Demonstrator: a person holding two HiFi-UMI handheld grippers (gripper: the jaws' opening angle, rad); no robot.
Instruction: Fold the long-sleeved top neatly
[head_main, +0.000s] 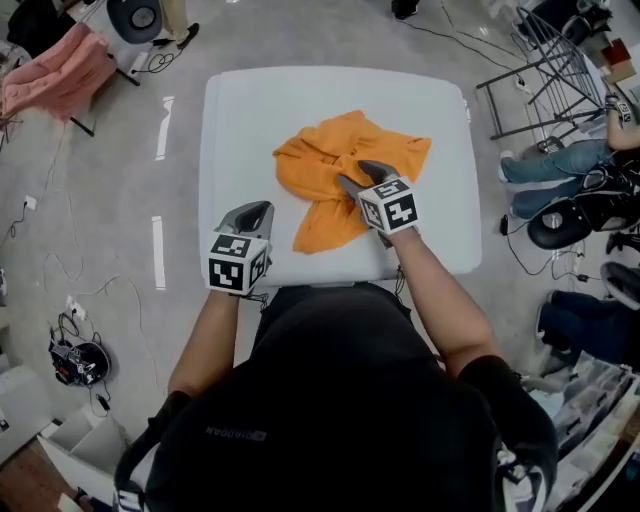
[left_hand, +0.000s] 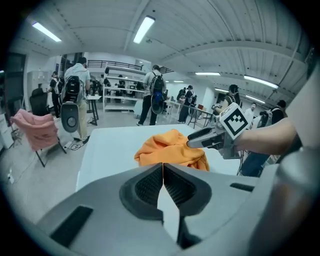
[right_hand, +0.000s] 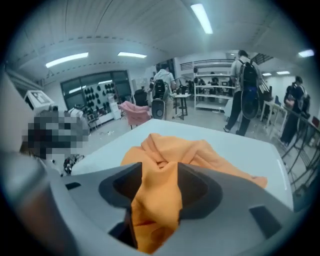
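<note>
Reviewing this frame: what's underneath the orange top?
Only the white table shows around the crumpled orange top, which lies directly on it. Anything beneath the bunched fabric is covered.

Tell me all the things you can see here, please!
top: one, orange, crumpled in the middle of the table
table: one, white, centre
cloth: one, pink, draped, off the table's far left
rack: one, grey metal, on the floor at right
people: several, standing far behind the table
left gripper: one, grey, shut and empty, over the table's near edge
right gripper: one, grey, jaws apart, orange fabric between them
</note>
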